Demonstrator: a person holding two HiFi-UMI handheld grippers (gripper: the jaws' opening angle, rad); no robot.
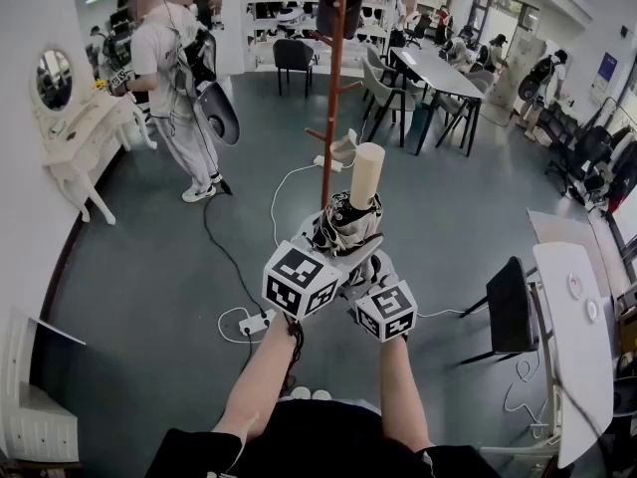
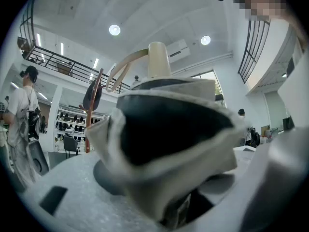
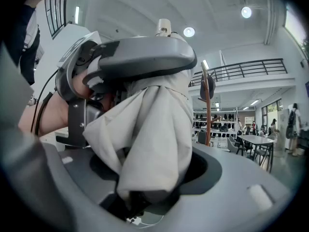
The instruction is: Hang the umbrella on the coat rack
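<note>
A folded beige-and-black umbrella stands upright in front of me, its cream handle on top. Both grippers grasp its bundled fabric from below: my left gripper and my right gripper sit side by side, each shut on it. In the left gripper view the umbrella fills the space between the jaws, with the handle and a wrist strap above. The fabric hangs between the right gripper's jaws too. The brown coat rack stands just beyond the umbrella, a dark item hung near its top.
A person with grippers stands at the back left beside a white dressing table. A power strip and cables lie on the floor. A black chair and a white table are at right, a long grey table behind.
</note>
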